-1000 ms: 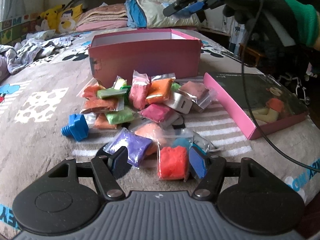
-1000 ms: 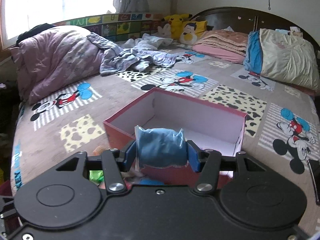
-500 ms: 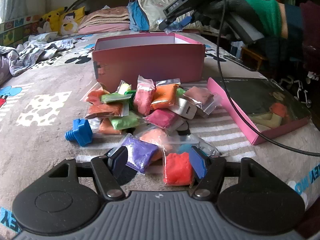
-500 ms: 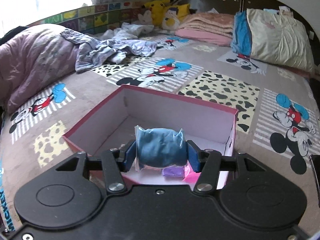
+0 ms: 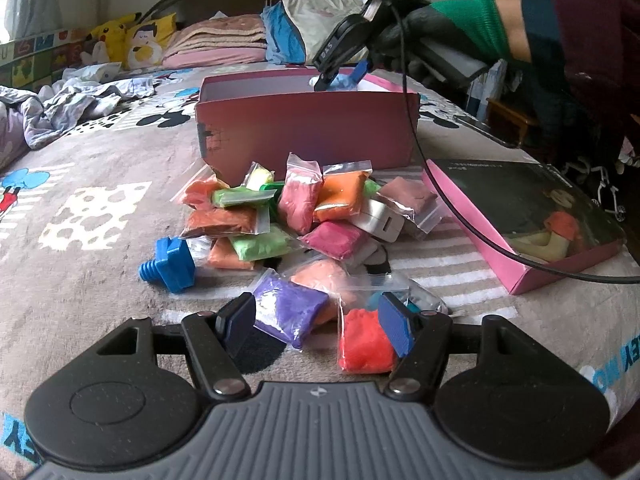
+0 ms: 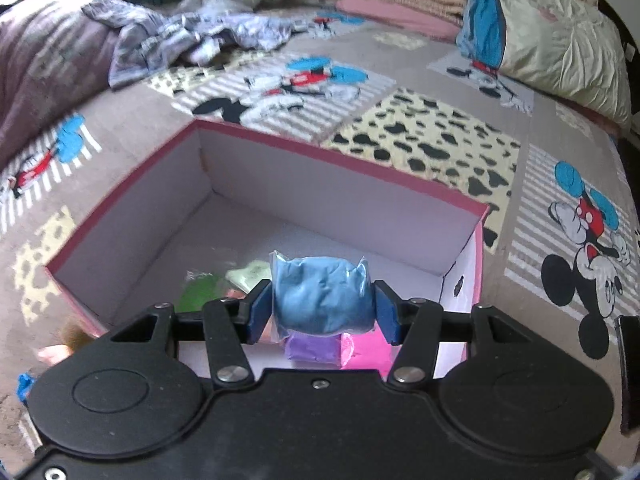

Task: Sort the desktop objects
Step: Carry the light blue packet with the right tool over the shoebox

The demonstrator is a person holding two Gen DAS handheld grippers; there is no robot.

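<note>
A pile of bagged clay packets [image 5: 304, 216] lies on the bed in front of a pink open box [image 5: 308, 136]. My left gripper [image 5: 316, 324] is open, low over the near edge of the pile, with a purple packet [image 5: 288, 312] and a red packet [image 5: 362, 344] between its fingers. My right gripper [image 6: 322, 314] is shut on a blue clay packet [image 6: 322, 300] and holds it over the box [image 6: 332, 196]. It also shows in the left wrist view [image 5: 338, 80] at the box's top. Green, purple and pink packets lie inside the box [image 6: 316, 350].
A blue plastic bolt [image 5: 168, 266] lies left of the pile. The pink box lid [image 5: 532, 220] lies to the right, with a black cable [image 5: 460, 220] crossing it. Pillows, plush toys and crumpled clothes sit at the far end of the bed.
My right gripper has moved forward and down over the box with the blue packet, so the box's inside now shows. My left gripper has barely moved.
</note>
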